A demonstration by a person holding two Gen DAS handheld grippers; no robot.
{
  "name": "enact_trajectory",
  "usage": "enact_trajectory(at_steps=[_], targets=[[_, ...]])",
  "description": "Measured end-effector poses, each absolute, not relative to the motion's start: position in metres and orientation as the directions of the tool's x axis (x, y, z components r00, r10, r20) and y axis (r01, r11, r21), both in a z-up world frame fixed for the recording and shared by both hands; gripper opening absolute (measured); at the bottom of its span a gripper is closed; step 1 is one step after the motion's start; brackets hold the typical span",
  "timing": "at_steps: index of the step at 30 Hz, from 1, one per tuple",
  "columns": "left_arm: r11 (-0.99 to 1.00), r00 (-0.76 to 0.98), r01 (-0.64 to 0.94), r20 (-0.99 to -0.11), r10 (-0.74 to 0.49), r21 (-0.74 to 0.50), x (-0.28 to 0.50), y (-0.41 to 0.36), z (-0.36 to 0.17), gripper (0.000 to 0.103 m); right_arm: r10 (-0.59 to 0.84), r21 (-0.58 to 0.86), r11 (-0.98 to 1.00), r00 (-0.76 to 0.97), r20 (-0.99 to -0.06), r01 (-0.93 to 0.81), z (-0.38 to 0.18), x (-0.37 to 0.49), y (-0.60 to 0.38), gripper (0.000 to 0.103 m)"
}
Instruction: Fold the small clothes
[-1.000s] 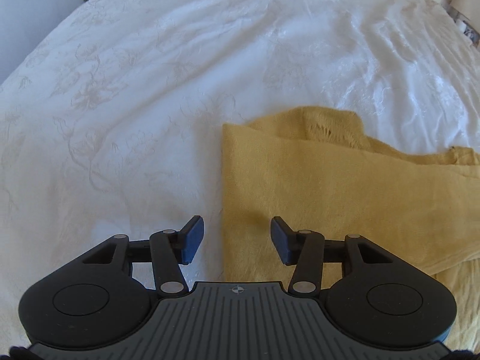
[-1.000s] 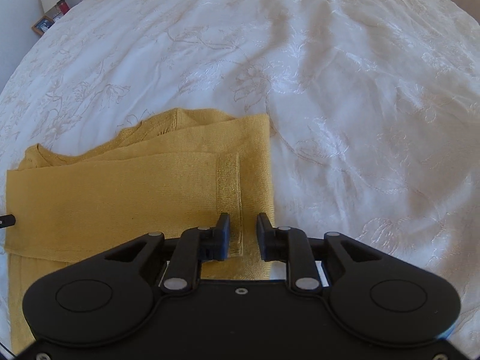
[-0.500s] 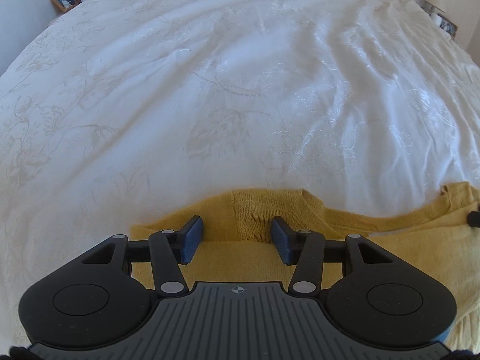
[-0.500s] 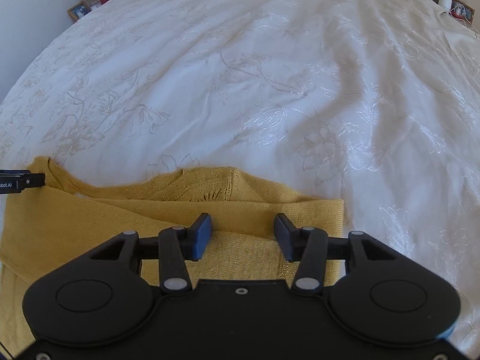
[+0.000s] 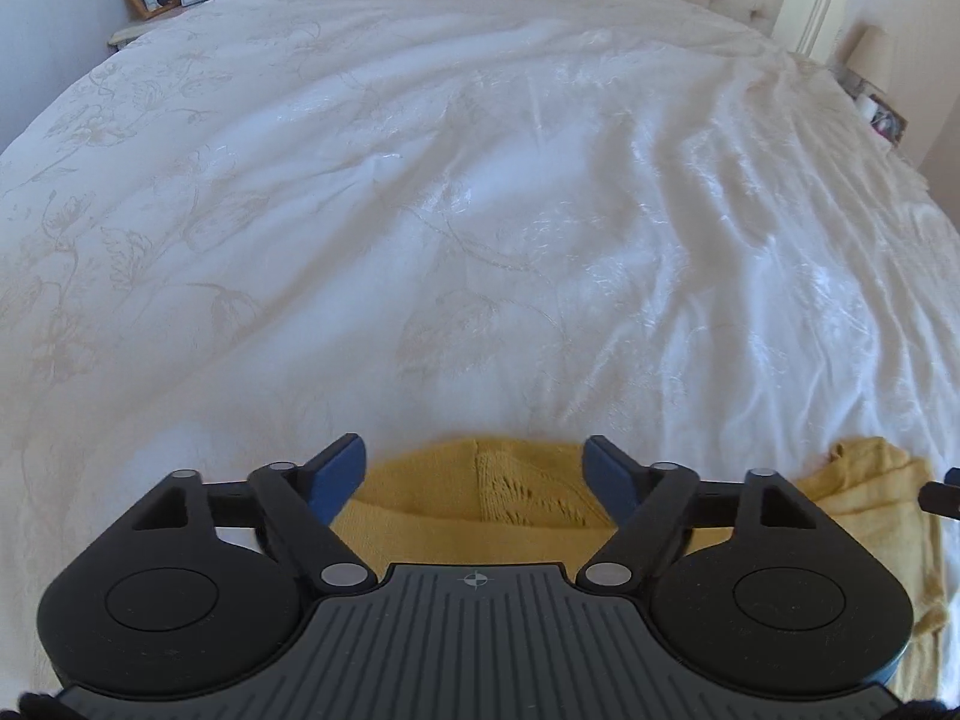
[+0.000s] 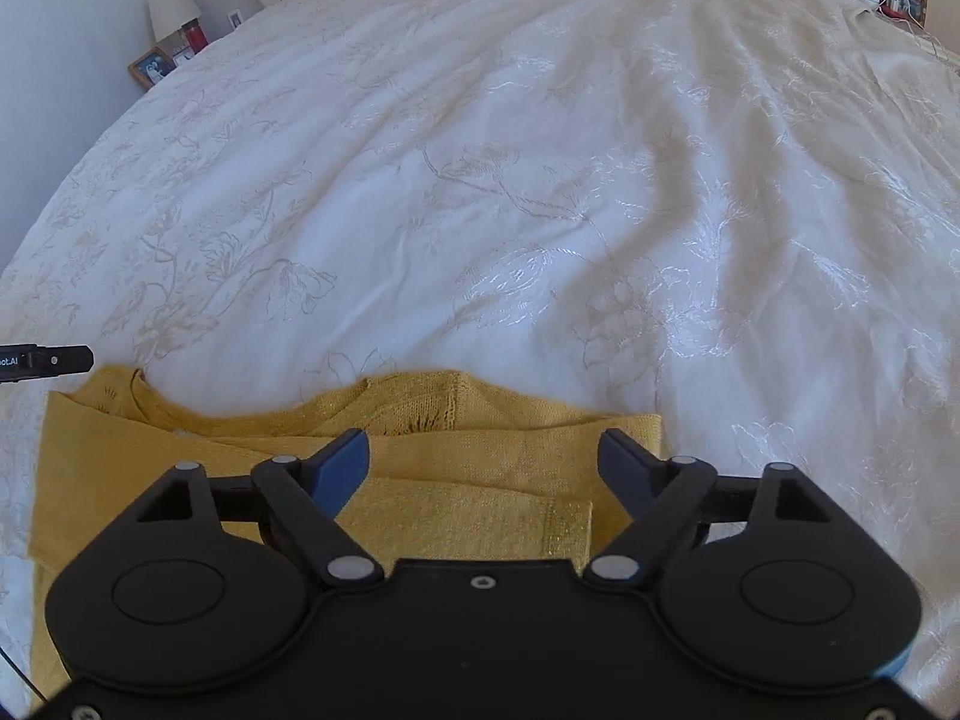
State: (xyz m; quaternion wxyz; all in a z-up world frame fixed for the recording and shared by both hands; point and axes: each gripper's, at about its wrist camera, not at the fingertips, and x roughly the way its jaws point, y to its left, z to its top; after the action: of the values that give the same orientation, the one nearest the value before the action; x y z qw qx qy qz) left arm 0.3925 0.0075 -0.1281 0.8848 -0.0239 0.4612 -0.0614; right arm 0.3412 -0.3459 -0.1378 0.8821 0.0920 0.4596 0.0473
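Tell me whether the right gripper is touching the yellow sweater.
Cannot tell. In the right wrist view the right gripper is open over the yellow sweater, with nothing between its fingers, but their height above the knit is unclear.

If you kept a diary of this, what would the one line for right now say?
stage: folding | left gripper: open above yellow sweater | right gripper: open above sweater | sweater: partly folded on white bedspread
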Motion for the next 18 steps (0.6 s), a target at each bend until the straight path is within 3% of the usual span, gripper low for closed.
enact_trajectory(at_steps=[3,18], targets=[[0.990,0.571,0.101,-0.810,-0.136,-0.095,0.357,0.006,-0.117,0.096,0.196,0.238,0.971,0.575,-0.795,-0.002,-0.129,0.317,-0.350,0.102],[0.997,0.442,0.039,-0.894,-0.076,-0.066,0.168,0.014,-0.119,0.097,0.327,0.316,0.943,0.460,-0.825,-0.105,-0.116,0.160,-0.354,0.102]])
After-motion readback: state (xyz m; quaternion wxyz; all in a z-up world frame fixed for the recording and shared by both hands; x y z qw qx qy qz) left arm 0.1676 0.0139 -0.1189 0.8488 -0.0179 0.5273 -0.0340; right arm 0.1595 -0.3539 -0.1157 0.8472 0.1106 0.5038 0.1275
